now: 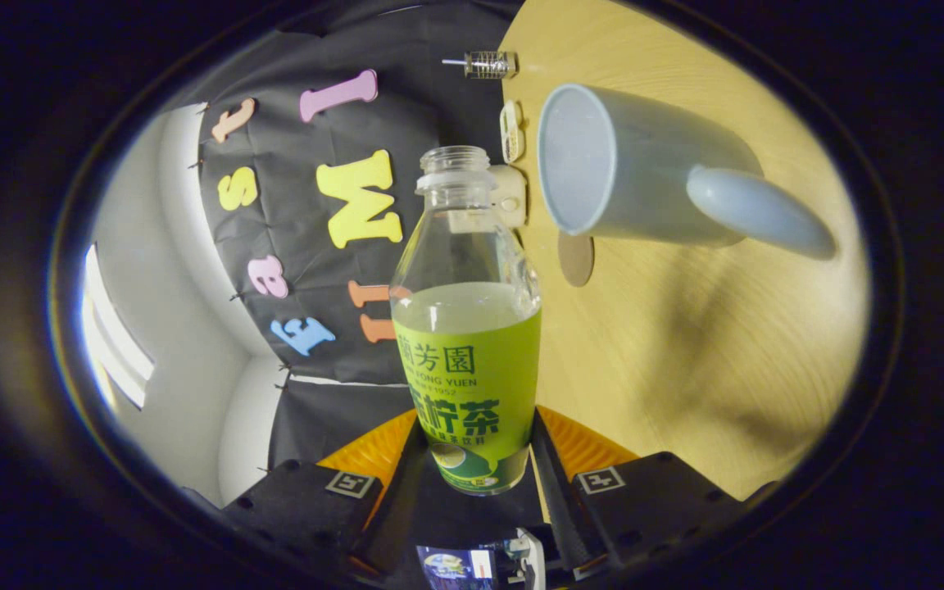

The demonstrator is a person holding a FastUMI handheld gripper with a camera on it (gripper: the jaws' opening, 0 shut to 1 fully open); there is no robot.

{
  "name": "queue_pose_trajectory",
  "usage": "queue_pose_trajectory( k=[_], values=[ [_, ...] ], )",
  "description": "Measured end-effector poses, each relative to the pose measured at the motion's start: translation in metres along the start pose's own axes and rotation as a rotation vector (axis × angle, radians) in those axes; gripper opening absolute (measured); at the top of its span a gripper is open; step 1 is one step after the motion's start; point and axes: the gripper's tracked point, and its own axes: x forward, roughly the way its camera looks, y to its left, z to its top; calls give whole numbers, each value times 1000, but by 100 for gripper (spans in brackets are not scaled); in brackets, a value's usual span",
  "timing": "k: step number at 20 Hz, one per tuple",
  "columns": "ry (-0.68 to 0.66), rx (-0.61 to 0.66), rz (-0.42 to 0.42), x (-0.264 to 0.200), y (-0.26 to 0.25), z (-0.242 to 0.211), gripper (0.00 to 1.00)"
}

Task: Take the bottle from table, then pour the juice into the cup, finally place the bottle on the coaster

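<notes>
We clamp the open juice bottle (467,328) between our gripper (472,459) fingers, tipped sideways so its mouth nears the grey cup (628,164), ready to pour.

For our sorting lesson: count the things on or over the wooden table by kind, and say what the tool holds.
Bottles: 1, the bottle, gripped by the tool
Cups: 1, the cup
Coasters: 1, the coaster
Total: 3
</notes>
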Motion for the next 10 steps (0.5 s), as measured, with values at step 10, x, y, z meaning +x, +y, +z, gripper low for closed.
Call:
queue_pose_trajectory(
  k=[10],
  values=[
    [9,71,46,1,13,-4,76]
  ],
)
